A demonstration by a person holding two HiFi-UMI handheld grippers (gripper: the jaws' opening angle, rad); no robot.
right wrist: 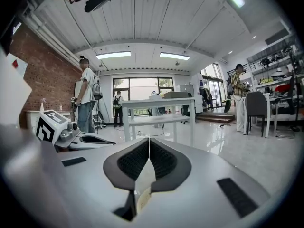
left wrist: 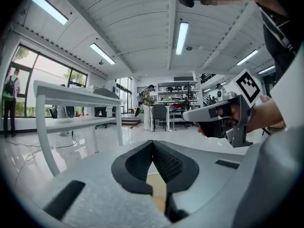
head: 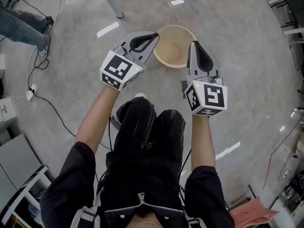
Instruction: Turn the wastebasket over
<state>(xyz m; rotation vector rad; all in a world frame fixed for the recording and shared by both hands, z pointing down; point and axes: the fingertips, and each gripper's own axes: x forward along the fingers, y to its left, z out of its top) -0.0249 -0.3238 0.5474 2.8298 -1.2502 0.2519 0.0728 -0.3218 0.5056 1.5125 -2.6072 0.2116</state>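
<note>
A beige wastebasket (head: 173, 46) stands on the grey floor with its open mouth up, so I see down into it. My left gripper (head: 156, 34) hangs at its left rim and my right gripper (head: 194, 43) at its right rim, both above the floor; I cannot tell if either touches it. Both are shut with nothing between the pads. In the left gripper view the left gripper (left wrist: 153, 141) has its jaws together, a beige strip of the wastebasket (left wrist: 156, 184) shows below them, and the right gripper (left wrist: 218, 118) floats at right. The right gripper (right wrist: 149, 139) looks shut too.
The person's bent knees in black trousers (head: 147, 127) are just behind the grippers. A table leg (head: 111, 1) stands behind the basket. A cable (head: 47, 103) runs over the floor at left, near another person's legs (head: 23, 25). A white table (left wrist: 71, 94) stands ahead.
</note>
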